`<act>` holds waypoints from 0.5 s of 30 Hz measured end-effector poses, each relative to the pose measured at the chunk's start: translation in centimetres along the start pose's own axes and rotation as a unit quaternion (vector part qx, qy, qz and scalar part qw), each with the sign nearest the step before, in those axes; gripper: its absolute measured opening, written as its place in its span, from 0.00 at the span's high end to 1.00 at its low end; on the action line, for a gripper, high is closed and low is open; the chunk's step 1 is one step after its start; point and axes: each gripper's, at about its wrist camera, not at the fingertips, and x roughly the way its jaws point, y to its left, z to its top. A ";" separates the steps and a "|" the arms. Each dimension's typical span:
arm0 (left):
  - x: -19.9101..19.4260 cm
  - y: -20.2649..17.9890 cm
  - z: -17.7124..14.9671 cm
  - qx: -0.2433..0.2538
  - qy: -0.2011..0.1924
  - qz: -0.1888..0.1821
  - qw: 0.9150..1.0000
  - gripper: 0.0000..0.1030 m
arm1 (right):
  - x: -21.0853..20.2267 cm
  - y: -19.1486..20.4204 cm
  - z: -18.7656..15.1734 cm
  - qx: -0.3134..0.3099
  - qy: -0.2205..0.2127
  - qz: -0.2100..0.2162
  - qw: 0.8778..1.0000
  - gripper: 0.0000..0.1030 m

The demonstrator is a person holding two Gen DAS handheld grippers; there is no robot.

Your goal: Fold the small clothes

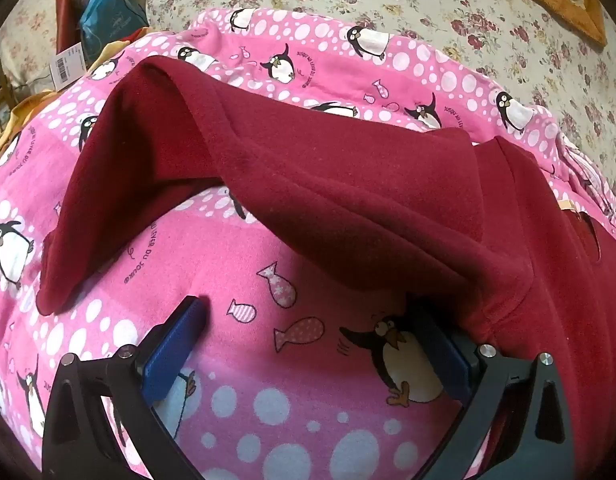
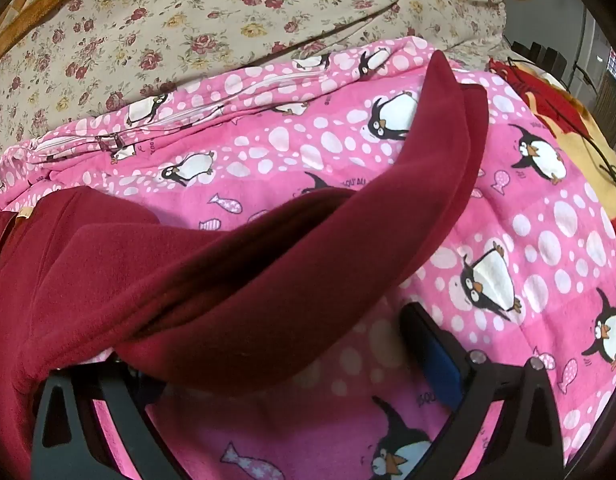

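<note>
You've got one dark red fleece top (image 1: 308, 184) spread on the pink penguin-print blanket (image 1: 267, 360), sleeves flopped out sideways, probably so you can fold each inward. Two grippers, left gripper (image 1: 303, 320) and right gripper (image 2: 267, 344), both spread wide, pinching nothing, each beside a sleeve.

Left gripper (image 1: 308, 320) angled steeply downward, jaws spread wide, right gripper (image 2: 275, 340) likewise tilted down, jaws wide apart
</note>
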 end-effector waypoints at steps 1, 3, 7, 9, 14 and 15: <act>0.0 0.0 0.0 0.000 0.000 0.000 1.000 0.16 | 0.0 0.0 0.0 0.000 0.000 0.000 1.000 0.00; 0.0 0.0 0.0 0.000 0.000 0.000 1.000 0.16 | 0.0 0.0 0.0 0.000 0.000 0.000 1.000 0.00; 0.0 0.0 0.0 0.000 0.000 0.000 1.000 0.16 | 0.0 0.0 0.0 0.000 0.000 0.000 1.000 0.00; 0.0 0.0 0.0 -0.001 -0.001 -0.001 1.000 0.16 | 0.0 0.0 0.0 0.000 0.000 0.000 1.000 0.00; 0.0 0.0 0.0 -0.001 0.000 -0.001 1.000 0.16 | 0.0 0.0 0.0 0.000 0.000 0.000 1.000 0.00; 0.0 0.0 0.0 -0.001 0.001 -0.001 1.000 0.16 | 0.0 0.0 0.0 0.000 0.000 0.000 1.000 0.00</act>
